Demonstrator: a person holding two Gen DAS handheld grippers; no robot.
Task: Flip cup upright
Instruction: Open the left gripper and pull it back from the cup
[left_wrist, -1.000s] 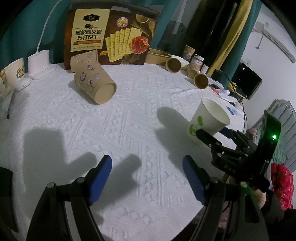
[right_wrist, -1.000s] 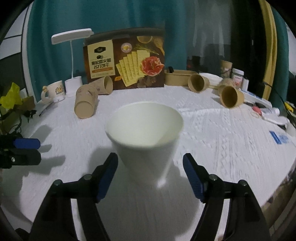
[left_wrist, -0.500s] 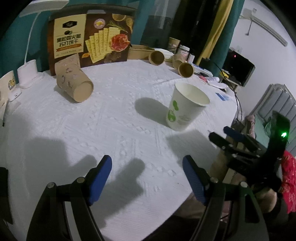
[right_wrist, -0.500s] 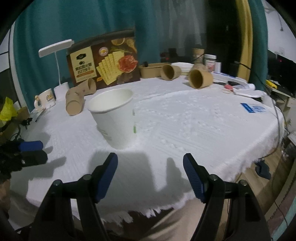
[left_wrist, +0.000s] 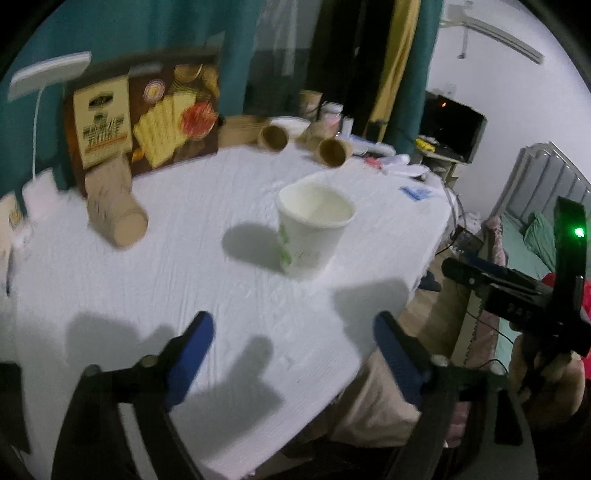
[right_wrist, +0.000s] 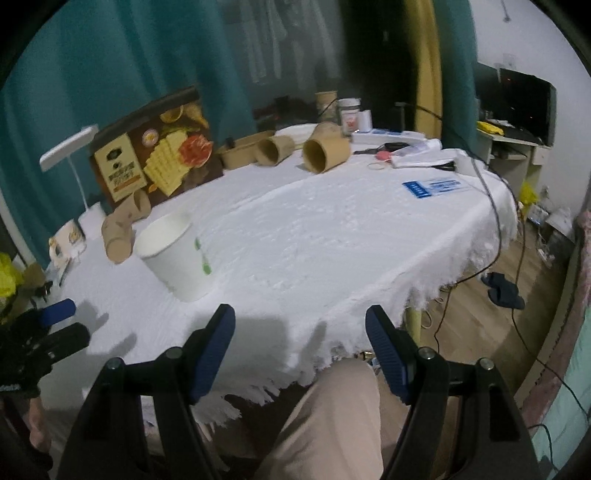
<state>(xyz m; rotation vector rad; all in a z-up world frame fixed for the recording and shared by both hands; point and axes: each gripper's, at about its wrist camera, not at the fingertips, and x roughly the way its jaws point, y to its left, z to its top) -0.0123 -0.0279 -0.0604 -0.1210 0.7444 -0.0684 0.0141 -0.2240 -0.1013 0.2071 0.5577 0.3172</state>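
The white paper cup with green print (left_wrist: 313, 229) stands upright, mouth up, on the white tablecloth (left_wrist: 147, 280), so flipping looks done. The left gripper (left_wrist: 291, 350) and right gripper (right_wrist: 300, 347) hang spread and empty, apart from it.

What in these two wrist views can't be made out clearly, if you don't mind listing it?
- Cracker box lettering: motion blur in the left wrist view, too small in the right.
- White cup base interior: its own wall hides it in the right wrist view.
- Mug: partly hidden by the brown patterned cup in the right wrist view.
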